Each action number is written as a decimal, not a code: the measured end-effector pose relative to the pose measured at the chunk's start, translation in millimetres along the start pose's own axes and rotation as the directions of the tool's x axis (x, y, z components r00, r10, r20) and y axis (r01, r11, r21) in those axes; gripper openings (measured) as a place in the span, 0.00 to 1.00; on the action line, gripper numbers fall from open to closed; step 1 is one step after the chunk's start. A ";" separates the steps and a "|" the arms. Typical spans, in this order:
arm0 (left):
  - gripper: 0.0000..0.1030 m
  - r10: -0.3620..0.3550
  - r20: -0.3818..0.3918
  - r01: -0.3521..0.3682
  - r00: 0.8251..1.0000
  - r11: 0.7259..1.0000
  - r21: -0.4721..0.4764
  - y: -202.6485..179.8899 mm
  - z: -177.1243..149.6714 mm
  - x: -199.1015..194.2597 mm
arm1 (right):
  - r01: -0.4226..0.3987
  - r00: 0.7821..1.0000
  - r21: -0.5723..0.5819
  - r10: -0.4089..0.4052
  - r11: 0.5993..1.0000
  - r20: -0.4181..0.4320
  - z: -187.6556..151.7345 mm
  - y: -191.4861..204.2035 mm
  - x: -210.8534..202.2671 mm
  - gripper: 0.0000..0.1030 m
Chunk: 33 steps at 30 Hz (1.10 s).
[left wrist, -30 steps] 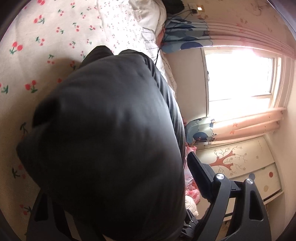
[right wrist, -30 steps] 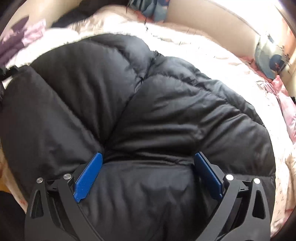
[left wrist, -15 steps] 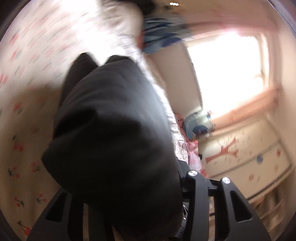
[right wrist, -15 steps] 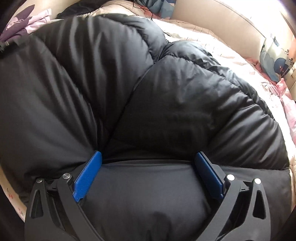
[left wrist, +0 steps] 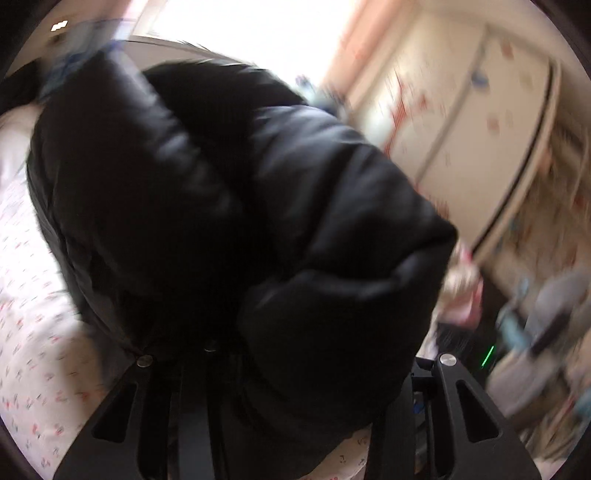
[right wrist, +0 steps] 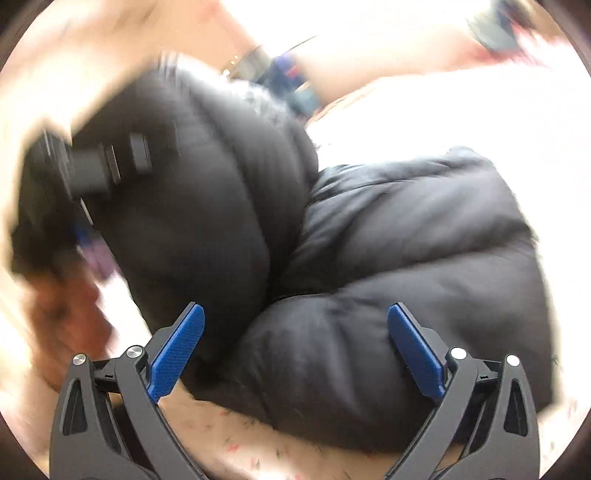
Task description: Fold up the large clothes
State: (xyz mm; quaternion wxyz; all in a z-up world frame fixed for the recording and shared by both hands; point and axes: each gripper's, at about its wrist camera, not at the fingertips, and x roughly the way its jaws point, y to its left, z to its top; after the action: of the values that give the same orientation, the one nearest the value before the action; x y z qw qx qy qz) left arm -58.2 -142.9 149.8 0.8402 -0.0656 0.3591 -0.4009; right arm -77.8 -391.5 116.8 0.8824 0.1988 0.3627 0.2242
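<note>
1. Two grippers show, one per view, and both views are smeared by motion. The left gripper has its fingertips buried under the black puffer jacket, so I cannot tell how far apart its jaws stand or whether they grip the fabric (only the black frame and two screws show).
2. The right gripper has its jaws spread wide, its blue pads clear of each other; a bulging fold of the black puffer jacket sits between them, unpinched.
3. At the left of the right wrist view, a dark blurred device juts across the jacket; its identity is hard to make out.
4. The jacket lies bunched on the floral bedsheet, whose print shows at the near edge in the right view too.
5. Far right in the left view, a cream wardrobe is a blur, and the bright window is washed out.
</note>
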 end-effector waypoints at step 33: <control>0.75 0.105 -0.214 -0.081 0.971 0.990 0.116 -19.4 -21.0 112.2 | 0.647 0.740 -0.177 -0.667 0.742 -0.090 98.2 -104.0 -18.7 0.89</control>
State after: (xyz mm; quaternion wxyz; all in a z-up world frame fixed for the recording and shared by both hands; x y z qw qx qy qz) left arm -37.0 -233.1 80.3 0.8157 0.0408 0.4305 -0.3844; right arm 8.0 -505.4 138.3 0.8867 -0.0190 0.4574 -0.0639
